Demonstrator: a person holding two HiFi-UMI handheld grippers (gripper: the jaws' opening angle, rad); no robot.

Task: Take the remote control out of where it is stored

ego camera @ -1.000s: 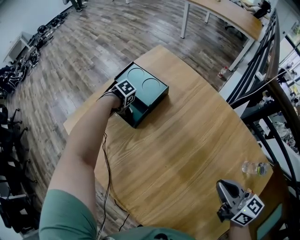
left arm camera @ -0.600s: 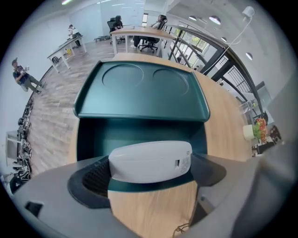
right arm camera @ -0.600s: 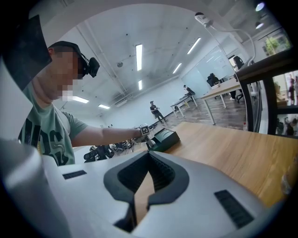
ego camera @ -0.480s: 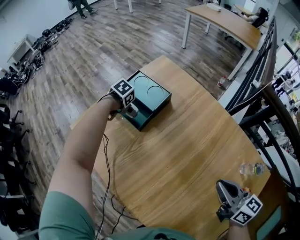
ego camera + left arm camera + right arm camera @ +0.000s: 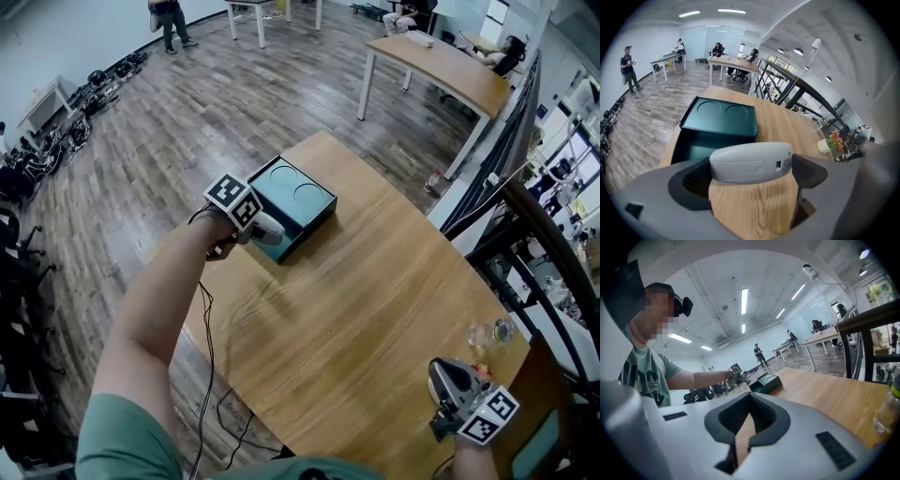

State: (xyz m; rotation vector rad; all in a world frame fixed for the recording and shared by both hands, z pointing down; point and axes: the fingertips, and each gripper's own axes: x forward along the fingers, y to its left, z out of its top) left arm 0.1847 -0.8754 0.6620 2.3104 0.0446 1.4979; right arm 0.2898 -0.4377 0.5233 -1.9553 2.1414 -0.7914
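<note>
The fingers (image 5: 689,180) of the left gripper (image 5: 750,180) are pinching a pale grey remote (image 5: 751,161), which lies crosswise between them and spans the gap from one pad to the other, its small port side turned toward the camera. Under the remote, between the fingers, bare wood of the table (image 5: 754,206) shows. Just beyond the fingertips stands a dark teal box (image 5: 719,115) with two round recesses in its top; its open compartment (image 5: 705,145) faces the fingers, and the remote is outside it, on the near side of its edge. In the head view the left gripper (image 5: 262,228) is at the end of the outstretched arm, with the remote (image 5: 269,228) at the box's (image 5: 300,199) near corner, by the far left part of the table (image 5: 375,309). The right gripper (image 5: 442,375) is well apart from all this, at the table's near right edge. Its fingers (image 5: 764,416) are drawn together, with only a thin slit of table showing between them. To the right of those fingers stands a clear bottle (image 5: 887,406), and far beyond their tips are the box (image 5: 767,380) and the left gripper (image 5: 738,376).
</note>
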